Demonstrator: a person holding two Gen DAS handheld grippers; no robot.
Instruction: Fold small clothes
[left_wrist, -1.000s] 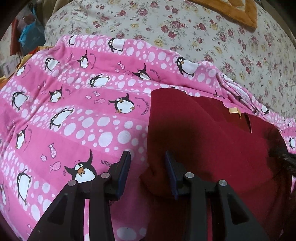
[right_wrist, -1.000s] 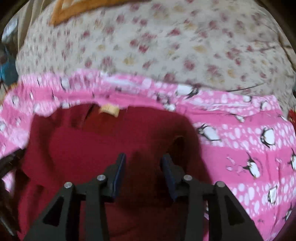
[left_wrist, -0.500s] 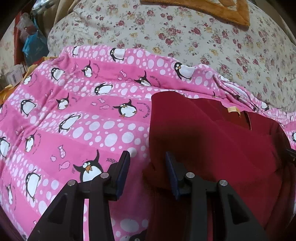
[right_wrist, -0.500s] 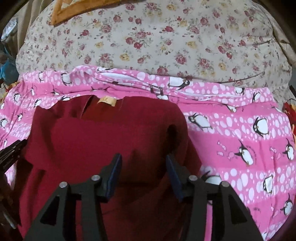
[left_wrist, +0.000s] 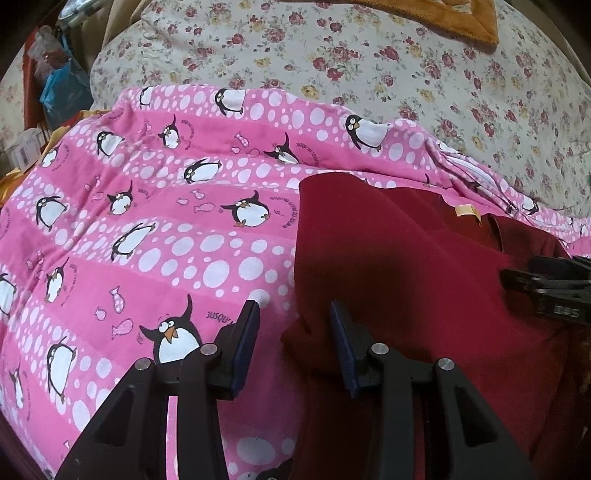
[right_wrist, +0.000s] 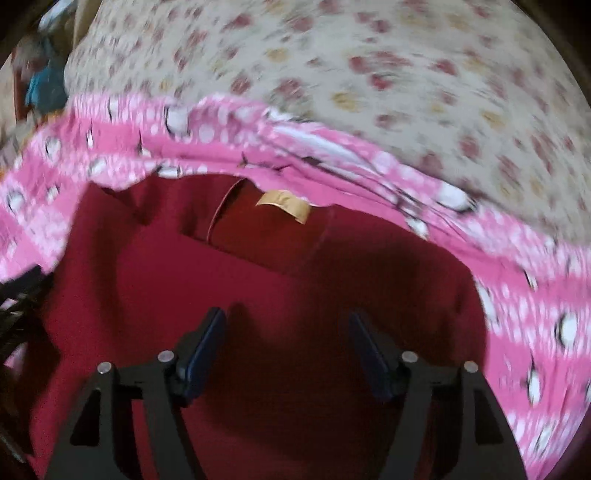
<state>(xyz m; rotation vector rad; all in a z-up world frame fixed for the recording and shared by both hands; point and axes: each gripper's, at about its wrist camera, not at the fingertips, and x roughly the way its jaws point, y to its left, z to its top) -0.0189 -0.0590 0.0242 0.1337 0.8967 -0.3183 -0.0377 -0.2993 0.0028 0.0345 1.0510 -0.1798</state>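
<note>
A dark red garment (left_wrist: 406, 277) lies on the pink penguin blanket (left_wrist: 147, 229), a tan neck label (left_wrist: 466, 211) at its far edge. My left gripper (left_wrist: 293, 332) hovers open at the garment's left edge, over blanket and red cloth, with nothing pinched. The right wrist view is blurred. There the right gripper (right_wrist: 288, 343) stands over the middle of the garment (right_wrist: 258, 288), jaws opening, nothing between the pads. The label (right_wrist: 284, 206) lies ahead of it. The right gripper's tip (left_wrist: 546, 288) shows at the right edge of the left wrist view.
A floral bedspread (left_wrist: 369, 74) stretches beyond the pink blanket (right_wrist: 535, 295). An orange cloth (left_wrist: 443, 14) lies at the far top. Bags and boxes (left_wrist: 55, 85) crowd the far left corner. The left gripper (right_wrist: 18, 295) shows as a dark shape at the right wrist view's left edge.
The right gripper's jaws have spread wider and it has shifted left over the garment, so the label now sits nearer the view's middle. The left gripper has kept still.
</note>
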